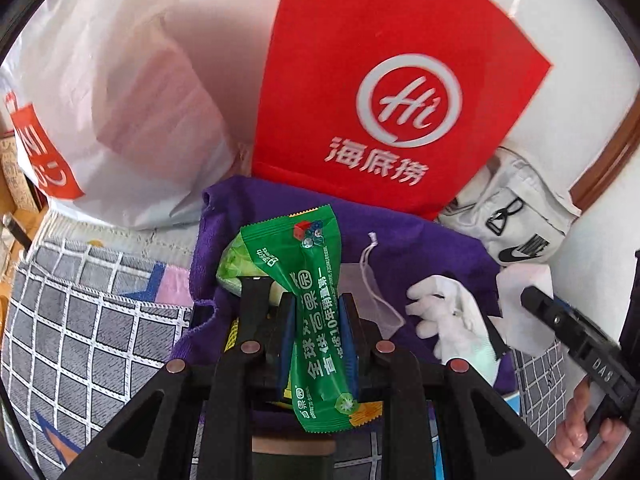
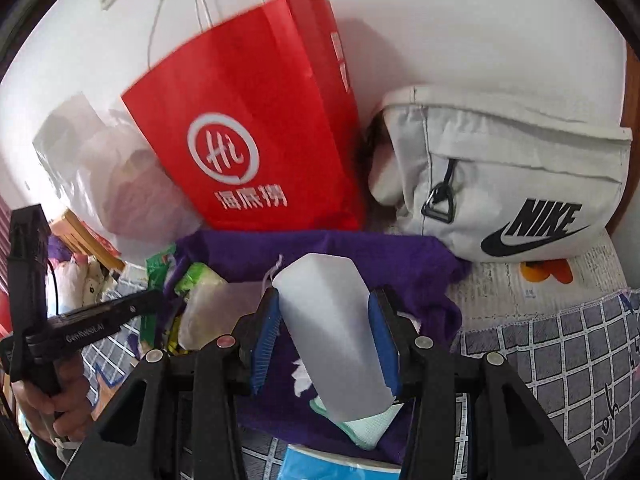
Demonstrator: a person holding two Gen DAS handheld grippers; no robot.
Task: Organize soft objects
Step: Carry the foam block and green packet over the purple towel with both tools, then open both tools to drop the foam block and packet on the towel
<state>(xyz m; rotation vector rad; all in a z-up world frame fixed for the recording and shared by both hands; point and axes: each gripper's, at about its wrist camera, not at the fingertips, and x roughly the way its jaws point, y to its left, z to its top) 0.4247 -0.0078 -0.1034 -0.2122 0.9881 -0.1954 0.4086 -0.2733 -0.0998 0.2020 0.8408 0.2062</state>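
Sorting underway: left gripper (image 1: pixel 316 320) jaws clamp the green snack packet (image 1: pixel 308 300), right gripper (image 2: pixel 326 340) jaws grip a white pack (image 2: pixel 332 332); next, probably bagging both in the red bag (image 2: pixel 248 120), upper centre.

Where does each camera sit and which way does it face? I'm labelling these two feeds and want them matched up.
Left wrist: on the left gripper, looking forward along its fingers, shut on a green packet, toward the red bag at the wall; the right gripper and hand show at right.
Right wrist: on the right gripper, shut on a white packet, facing the same wall; the left gripper with its hand shows at left.
Shared: red bag, purple cloth, Nike pouch.
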